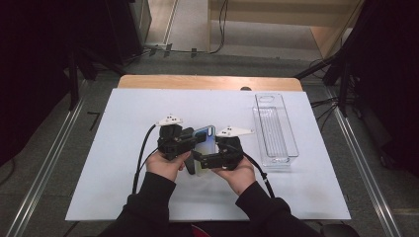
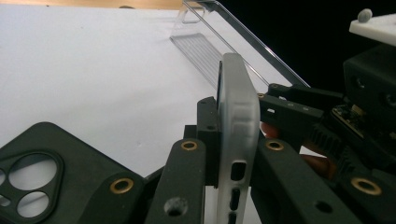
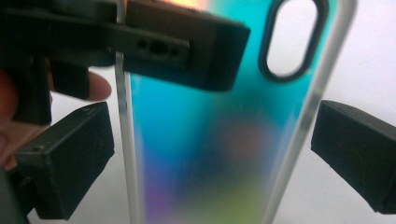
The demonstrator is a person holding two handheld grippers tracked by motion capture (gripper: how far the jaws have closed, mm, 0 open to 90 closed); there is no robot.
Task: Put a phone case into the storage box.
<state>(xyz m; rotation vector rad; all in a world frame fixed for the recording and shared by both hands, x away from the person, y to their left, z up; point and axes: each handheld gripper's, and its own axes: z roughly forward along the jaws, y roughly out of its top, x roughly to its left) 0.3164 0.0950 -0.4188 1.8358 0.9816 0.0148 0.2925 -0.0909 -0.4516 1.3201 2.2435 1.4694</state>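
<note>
High view: clear tray (image 1: 275,129) beside held phone case (image 1: 205,143).

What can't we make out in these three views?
- Black phone case, left gripper view: cut off by the bottom-left edge.
- Iridescent phone case, right gripper view: blurred, lower end cut off.
- Right gripper: jaws either side of the case; contact unclear.
- Clear bin, high view: contents unreadable.

I saw a frosted, iridescent plastic phone case (image 3: 205,154), a clear ribbed plastic tray (image 1: 275,129) and matt black jaws.
</note>
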